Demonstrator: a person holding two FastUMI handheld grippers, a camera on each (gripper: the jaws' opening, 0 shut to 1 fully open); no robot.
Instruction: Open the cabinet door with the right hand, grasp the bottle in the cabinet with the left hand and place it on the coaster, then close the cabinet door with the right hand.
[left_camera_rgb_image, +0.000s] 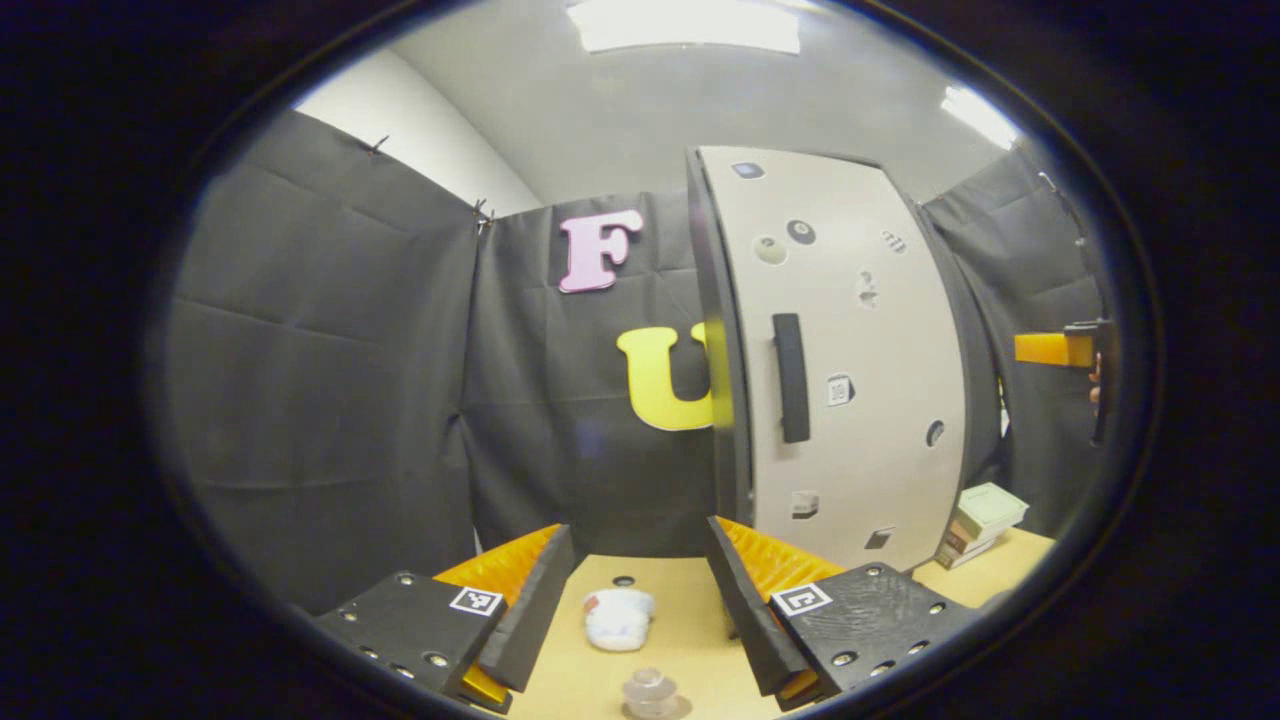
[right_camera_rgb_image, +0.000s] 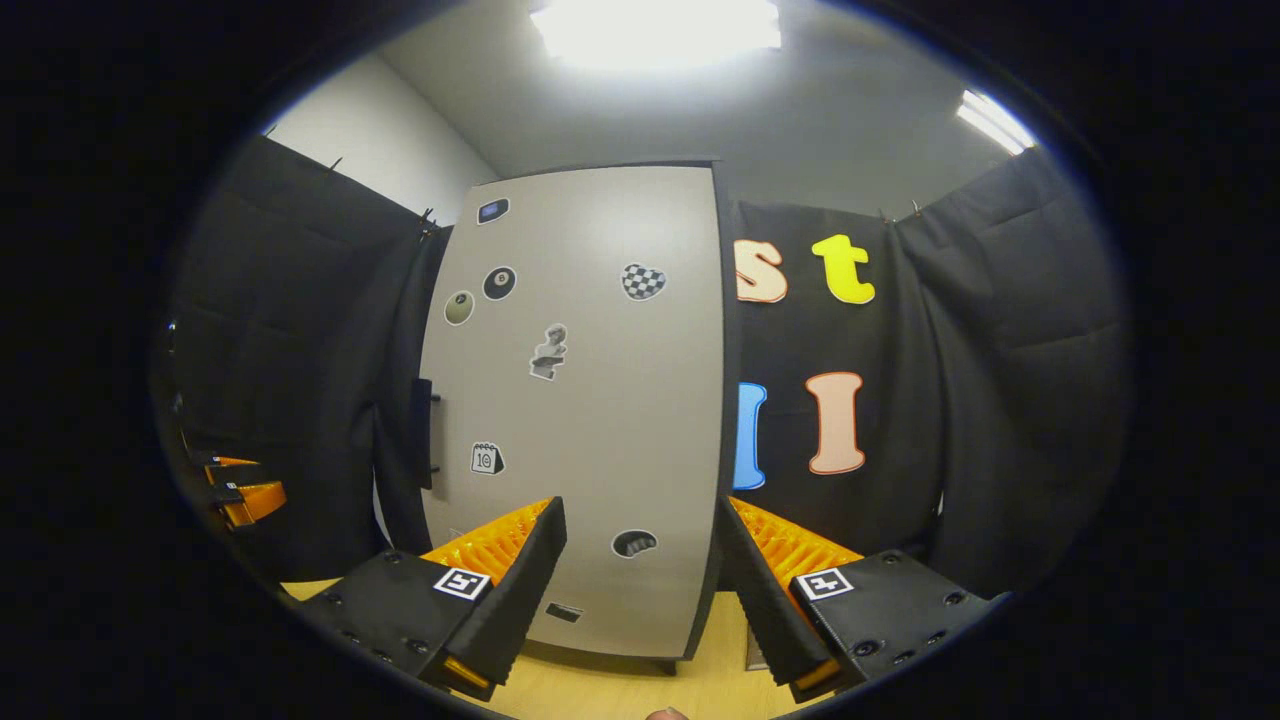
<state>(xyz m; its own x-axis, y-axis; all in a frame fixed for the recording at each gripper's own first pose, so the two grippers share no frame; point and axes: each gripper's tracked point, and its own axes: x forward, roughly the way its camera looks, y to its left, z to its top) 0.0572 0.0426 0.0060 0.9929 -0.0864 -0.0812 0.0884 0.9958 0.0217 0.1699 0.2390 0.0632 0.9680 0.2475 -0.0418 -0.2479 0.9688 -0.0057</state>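
Jaws apart; cabinet door closed

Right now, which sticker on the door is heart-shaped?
The checkered sticker, upper right on the cabinet door in the right gripper view. The other stickers are round, rectangular or figure-shaped.

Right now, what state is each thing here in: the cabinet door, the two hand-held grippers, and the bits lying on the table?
Cabinet door: closed, handle untouched.
Left hand-held gripper: open, holding nothing, above the table.
Right hand-held gripper: open, holding nothing, facing the door.
Coaster: lying flat, nothing on it.
Books: stacked beside the cabinet.
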